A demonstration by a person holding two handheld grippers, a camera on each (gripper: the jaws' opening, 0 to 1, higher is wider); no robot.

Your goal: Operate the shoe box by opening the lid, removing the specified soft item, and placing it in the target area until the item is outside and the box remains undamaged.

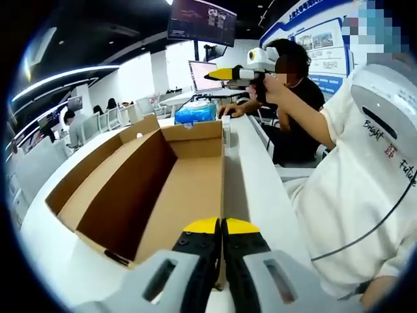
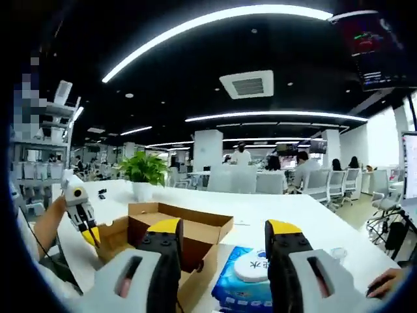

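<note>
While the left gripper [image 1: 220, 228] pinches the near wall of the open brown cardboard shoe box [image 1: 189, 195], its interior looks bare. Beyond, a blue wet-wipes pack [image 2: 244, 277] lies beside the box, below the raised right gripper [image 2: 225, 238], jaws spread.

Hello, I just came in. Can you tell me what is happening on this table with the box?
A person works at a white table with a gripper in each hand. The cardboard box already stands open, and what shows of its inside looks empty. The left gripper is shut on the box's near edge. The right gripper is raised and open, holding nothing. A blue wipes pack lies beside the box.
</note>
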